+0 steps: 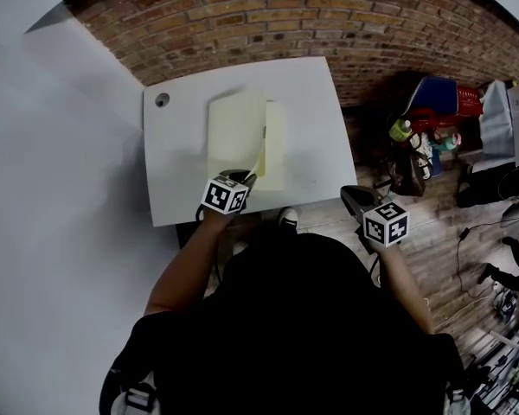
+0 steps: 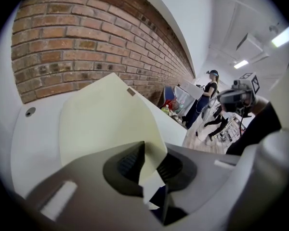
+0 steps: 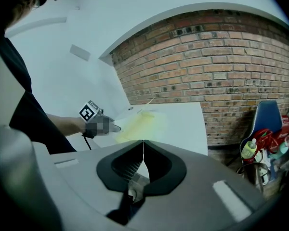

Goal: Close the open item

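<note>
White rectangular table (image 1: 177,180) with a round cable hole (image 1: 162,100), its far edge near a red brick wall (image 1: 329,15). A plain white wall (image 3: 86,28) adjoins the brick at left. Wooden plank floor (image 1: 441,223) lies at right. Ceiling strip lights (image 2: 285,35) glow overhead.

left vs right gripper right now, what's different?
The left gripper pinches the raised cover of the yellow folder; the right gripper has its jaws together on nothing. The left gripper sits over the table's near edge; the right gripper is off by its near right corner. Both carry marker cubes.
</note>
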### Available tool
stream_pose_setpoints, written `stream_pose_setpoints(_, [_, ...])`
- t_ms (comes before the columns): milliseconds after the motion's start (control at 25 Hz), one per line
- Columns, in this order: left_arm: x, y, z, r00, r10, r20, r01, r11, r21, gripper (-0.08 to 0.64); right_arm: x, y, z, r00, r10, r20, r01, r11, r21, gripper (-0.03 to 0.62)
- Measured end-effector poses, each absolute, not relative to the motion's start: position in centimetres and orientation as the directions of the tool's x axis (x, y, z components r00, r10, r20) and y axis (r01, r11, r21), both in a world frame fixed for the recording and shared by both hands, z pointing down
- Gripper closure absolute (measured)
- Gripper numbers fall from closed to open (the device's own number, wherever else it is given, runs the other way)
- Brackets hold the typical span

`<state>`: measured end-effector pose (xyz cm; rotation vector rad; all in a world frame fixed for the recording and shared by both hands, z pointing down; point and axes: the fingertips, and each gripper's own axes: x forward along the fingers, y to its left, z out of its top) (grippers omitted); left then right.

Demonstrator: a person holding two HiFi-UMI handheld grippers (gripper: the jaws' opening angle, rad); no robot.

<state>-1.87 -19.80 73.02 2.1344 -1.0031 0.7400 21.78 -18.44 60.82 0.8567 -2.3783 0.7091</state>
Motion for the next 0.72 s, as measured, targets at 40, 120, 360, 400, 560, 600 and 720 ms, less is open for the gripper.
stream_pose_setpoints(40, [-1.7, -20.0, 73.3, 0.549, -0.433, 0.714, -0.808, -0.494, 0.321, 0.518, 22.0, -18.6, 60.9, -0.667, -0.423, 0.613, -0.69, 0.66, -0.295, 0.589])
stream_pose_setpoints(120, [-1.3, -20.3, 73.8, 0.554, -0.422, 0.718, -0.802, -0.5, 0.326, 0.517, 22.2, -18.8, 61.1, -0.66, -0.428, 0.617, -0.698, 0.653, -0.293, 0.589])
stream_pose_setpoints(360, [-0.3, -20.4, 75.9, 0.555, -0.378, 0.741, -0.795, -0.502, 0.339, 0.512, 22.9, -19.2, 61.6, -0.634, -0.428, 0.645, -0.716, 0.641, -0.278, 0.589])
stream_pose_setpoints(400, [-0.2, -20.5, 76.2, 0.554, -0.37, 0.746, -0.795, -0.503, 0.34, 0.512, 23.0, -19.4, 61.6, -0.631, -0.43, 0.646, -0.718, 0.639, -0.277, 0.589])
stream_pose_setpoints(560, [0.2, -20.3, 77.5, 0.55, -0.344, 0.761, -0.793, -0.501, 0.347, 0.511, 23.1, -19.2, 61.5, -0.63, -0.431, 0.646, -0.723, 0.629, -0.285, 0.589])
stream_pose_setpoints(600, [0.3, -20.4, 77.7, 0.551, -0.339, 0.763, -0.791, -0.503, 0.348, 0.511, 23.1, -19.2, 61.6, -0.628, -0.432, 0.647, -0.725, 0.627, -0.286, 0.589])
stream_pose_setpoints(720, [0.5, -20.6, 78.2, 0.552, -0.325, 0.768, -0.787, -0.508, 0.351, 0.508, 23.3, -19.1, 62.0, -0.622, -0.433, 0.653, -0.731, 0.619, -0.286, 0.589])
